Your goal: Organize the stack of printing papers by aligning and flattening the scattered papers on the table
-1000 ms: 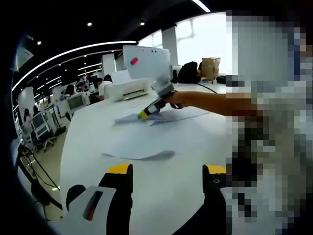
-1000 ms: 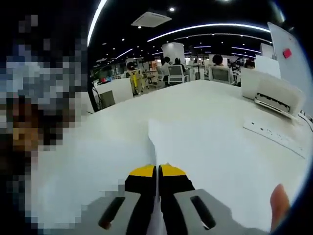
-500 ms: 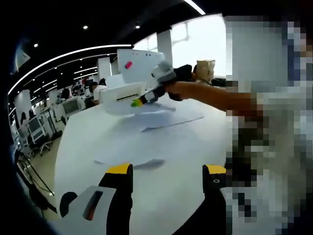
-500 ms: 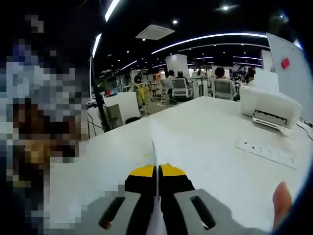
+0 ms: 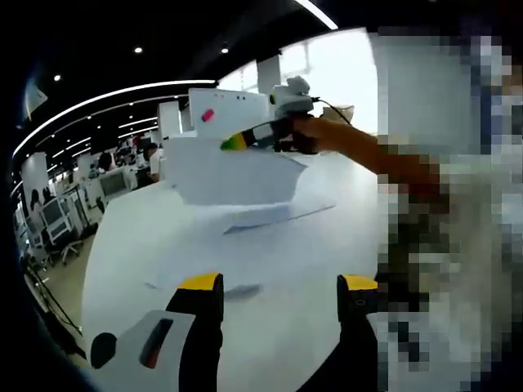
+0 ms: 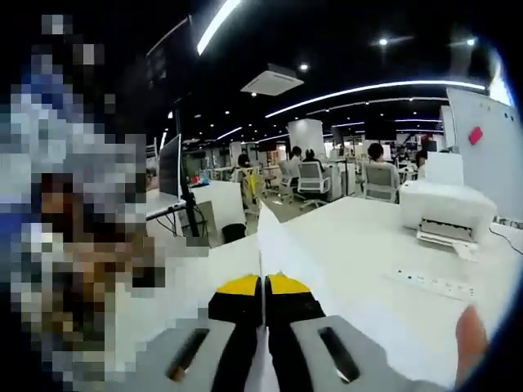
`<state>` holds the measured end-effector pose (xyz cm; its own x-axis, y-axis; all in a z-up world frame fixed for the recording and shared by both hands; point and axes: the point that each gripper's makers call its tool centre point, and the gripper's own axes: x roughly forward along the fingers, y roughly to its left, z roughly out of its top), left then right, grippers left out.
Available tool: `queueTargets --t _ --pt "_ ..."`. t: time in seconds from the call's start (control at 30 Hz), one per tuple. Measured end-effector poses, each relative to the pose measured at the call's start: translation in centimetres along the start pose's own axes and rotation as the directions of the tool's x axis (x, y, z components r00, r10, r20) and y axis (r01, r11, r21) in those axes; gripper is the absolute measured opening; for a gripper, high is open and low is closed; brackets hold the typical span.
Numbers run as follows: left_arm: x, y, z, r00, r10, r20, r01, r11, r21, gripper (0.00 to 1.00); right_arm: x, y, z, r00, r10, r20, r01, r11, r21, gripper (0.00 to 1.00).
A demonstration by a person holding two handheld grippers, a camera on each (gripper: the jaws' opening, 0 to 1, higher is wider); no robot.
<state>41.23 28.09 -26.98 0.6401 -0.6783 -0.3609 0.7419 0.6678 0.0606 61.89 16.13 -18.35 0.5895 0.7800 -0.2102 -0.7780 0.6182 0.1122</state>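
In the left gripper view, the left tool (image 5: 279,296) stands low over the white bench (image 5: 139,237), its two yellow-tipped jaws well apart with nothing between them. Ahead of it the right tool (image 5: 242,140) is lifted clear of the bench, held in a hand (image 5: 304,135) whose bare forearm reaches in from the right. Its jaws are pressed together on the upper edge of a paper (image 5: 233,173), which hangs below them as a broad white sheet, its long axis running roughly level across the view and its lower edge close above the bench. More sheets (image 5: 265,214) lie flat and scattered on the bench beneath and just behind the hanging one, their edges out of line, and another loose sheet (image 5: 200,282) lies nearer the left tool, one corner slightly curled.

In the right gripper view, the right tool (image 6: 263,286) has its yellow tips closed tight on the paper (image 6: 282,245), seen almost edge-on: the sheet rises from between the jaws and runs straight away from the camera. Beyond it on the bench (image 6: 359,261) stand a white printer (image 6: 444,214) and a white power strip (image 6: 431,285). A fingertip (image 6: 469,339) shows at the lower right. Farther back are office chairs and seated people.
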Motion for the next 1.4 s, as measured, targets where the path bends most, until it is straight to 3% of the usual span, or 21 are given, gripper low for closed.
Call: queueTargets --t 0.2,0.5,0.77,0.97,1.1,1.3,1.4 --pt "0.9 -0.2 0.6 0.999 -0.002 0.055 0.005 0.998 -0.061 0.59 -2.2 3.6 1.7 0.994 0.089 0.06 -0.089 0.996 -0.01 0.0" --pt "2.2 -0.2 0.2 0.997 0.011 0.074 -0.002 0.992 -0.124 0.59 -6.1 8.7 1.8 0.976 0.193 0.101 -0.19 0.981 -0.039 0.0" --pt "4.5 1.2 -0.5 0.995 0.043 0.088 -0.023 0.976 -0.215 0.61 -9.8 14.0 2.7 0.927 0.337 0.164 -0.335 0.941 -0.039 0.0" --pt "6.1 2.6 -0.8 0.992 0.075 0.098 -0.05 0.972 -0.231 0.63 -11.5 16.0 3.2 0.894 0.409 0.185 -0.41 0.911 -0.035 0.0" --pt "6.8 3.3 -0.3 0.989 0.08 0.125 -0.045 0.964 -0.264 0.65 -12.1 17.2 2.6 0.871 0.455 0.186 -0.458 0.888 -0.03 0.0" --pt "7.8 4.3 0.4 0.982 0.086 0.168 -0.034 0.956 -0.292 0.68 -12.3 17.6 2.3 0.859 0.479 0.179 -0.484 0.875 -0.021 0.0" --pt "8.2 4.1 1.4 0.97 0.068 0.232 0.006 0.953 -0.304 0.77 -12.9 18.1 2.6 0.844 0.503 0.187 -0.508 0.861 -0.021 0.0"
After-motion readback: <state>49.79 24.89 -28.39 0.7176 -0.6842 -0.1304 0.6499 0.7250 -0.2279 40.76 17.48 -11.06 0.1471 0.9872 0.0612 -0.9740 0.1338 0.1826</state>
